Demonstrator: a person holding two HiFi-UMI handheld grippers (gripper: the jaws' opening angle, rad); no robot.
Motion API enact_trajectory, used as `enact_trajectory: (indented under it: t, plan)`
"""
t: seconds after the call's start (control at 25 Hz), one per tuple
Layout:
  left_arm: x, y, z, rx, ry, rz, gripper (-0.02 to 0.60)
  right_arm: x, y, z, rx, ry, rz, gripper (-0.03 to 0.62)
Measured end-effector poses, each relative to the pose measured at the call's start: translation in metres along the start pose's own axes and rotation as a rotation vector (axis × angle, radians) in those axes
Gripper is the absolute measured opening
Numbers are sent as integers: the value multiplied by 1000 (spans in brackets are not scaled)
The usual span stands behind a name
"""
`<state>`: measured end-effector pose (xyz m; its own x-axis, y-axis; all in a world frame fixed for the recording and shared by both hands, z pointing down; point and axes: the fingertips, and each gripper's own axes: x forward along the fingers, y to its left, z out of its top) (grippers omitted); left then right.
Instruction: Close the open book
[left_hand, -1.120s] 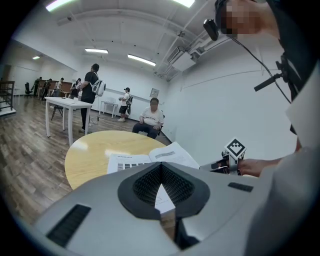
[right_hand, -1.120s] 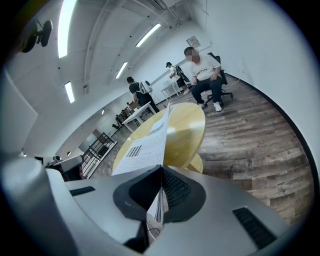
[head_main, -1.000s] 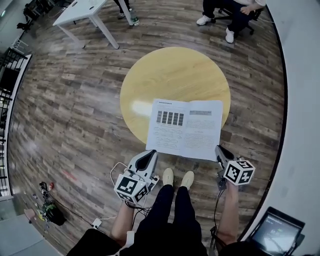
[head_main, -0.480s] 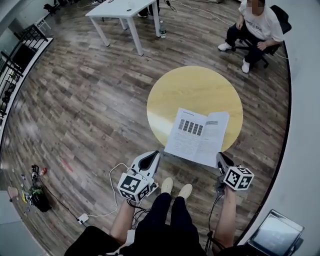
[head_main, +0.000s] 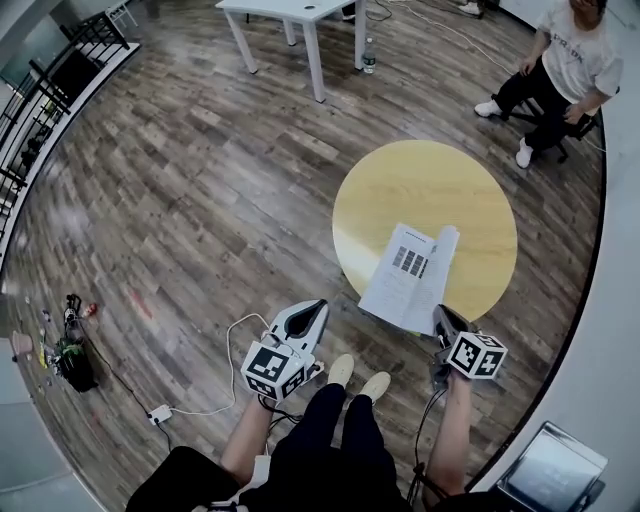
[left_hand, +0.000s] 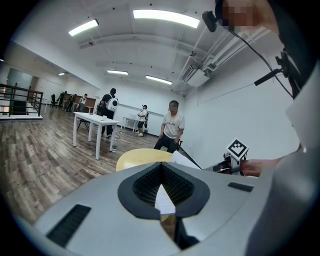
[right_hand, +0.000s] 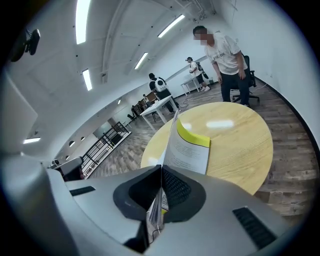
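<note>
The book (head_main: 408, 272) lies at the near edge of the round yellow table (head_main: 440, 185), its right half lifted and folding over to the left. My right gripper (head_main: 438, 316) is shut on the near edge of that lifted half. In the right gripper view the raised leaf (right_hand: 189, 150) stands on edge with a yellow band at its top, pinched between the jaws of the right gripper (right_hand: 161, 172). My left gripper (head_main: 318, 308) hangs left of the table, apart from the book, its jaws closed on nothing. In the left gripper view the left gripper (left_hand: 161, 167) points toward the table (left_hand: 135, 156).
A person sits on a chair (head_main: 570, 60) beyond the table at the top right. A white table (head_main: 300, 15) stands at the back, and a railing (head_main: 50, 80) runs along the left. Cables and small items (head_main: 65, 350) lie on the wood floor. A screen (head_main: 555, 470) sits at the lower right.
The book's right half has risen and swung leftward in my right gripper, so the book looks much narrower. Both grippers moved along with the turning head view.
</note>
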<state>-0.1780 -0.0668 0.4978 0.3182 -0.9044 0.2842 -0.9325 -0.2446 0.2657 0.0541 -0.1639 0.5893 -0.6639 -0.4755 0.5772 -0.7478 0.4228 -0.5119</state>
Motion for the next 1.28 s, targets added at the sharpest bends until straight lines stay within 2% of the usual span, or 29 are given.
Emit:
enact_trajectory:
  t: [0.6, 1.12, 1.28]
  plan:
    - [-12, 51, -25, -55, 27, 76, -2, 99, 42, -33, -34, 166, 96, 11]
    - [-32, 84, -41, -115, 33, 155, -2, 138, 50, -52, -46, 256, 79, 12]
    - [-37, 88, -45, -131, 31, 173, -2, 148, 55, -55, -86, 268, 84, 30]
